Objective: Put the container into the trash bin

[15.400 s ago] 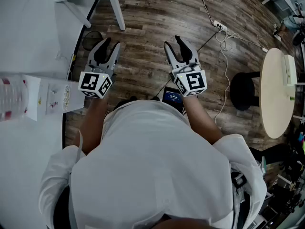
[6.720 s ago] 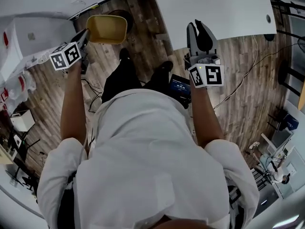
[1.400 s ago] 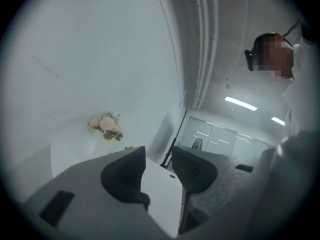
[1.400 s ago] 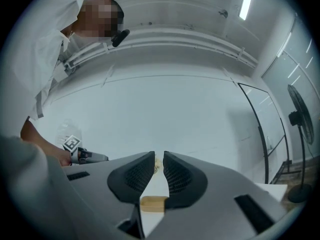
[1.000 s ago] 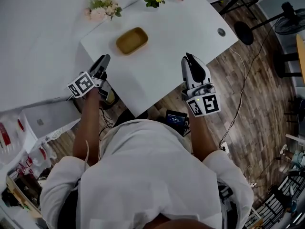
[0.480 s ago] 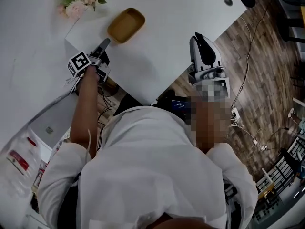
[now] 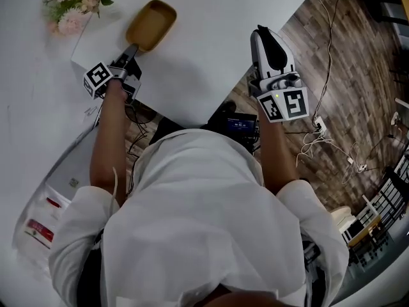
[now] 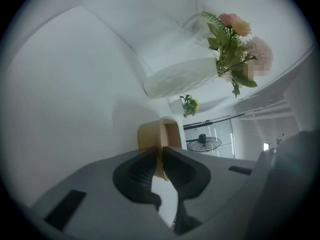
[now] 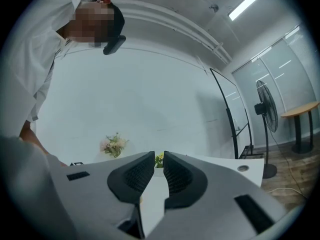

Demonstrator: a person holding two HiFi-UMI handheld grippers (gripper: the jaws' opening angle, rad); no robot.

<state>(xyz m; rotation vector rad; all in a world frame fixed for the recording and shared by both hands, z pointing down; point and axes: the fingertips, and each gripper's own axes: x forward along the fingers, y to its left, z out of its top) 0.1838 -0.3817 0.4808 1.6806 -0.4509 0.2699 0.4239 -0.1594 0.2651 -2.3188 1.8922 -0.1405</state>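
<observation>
Head view, nearest first: a person in a white shirt (image 7: 204,222) has both arms stretched forward. Just past the shirt is a small lit screen (image 7: 238,125), above the wood floor (image 7: 332,75). Loose cables (image 7: 319,139) lie on that floor at 3 o'clock.

The right hand-held gripper (image 7: 262,31) (image 9: 158,156) is at 1 o'clock, over the near edge of the white tabletop (image 7: 211,18). Its jaws are drawn together with only a slit between the pads, and nothing sits in that slit. It touches no item.

The left hand-held gripper (image 7: 132,48) (image 8: 161,154) is at 11 o'clock, over the tabletop's near corner and rolled to one side. Its jaws are closing. The container's near wall stands between the pads, pinched at the rim.

The container (image 7: 153,23) (image 8: 150,136) is tan and open-topped. It rests on the tabletop directly beyond the left gripper's tips, at 11 o'clock.

Farther out, flowers (image 7: 67,8) (image 8: 235,39) (image 9: 114,145) stand at 10 o'clock, well apart from the container. The left gripper view shows them in a white vase (image 8: 180,76). A small green plant (image 8: 189,104) sits beyond that. A standing fan (image 9: 265,109) is in the far background.
</observation>
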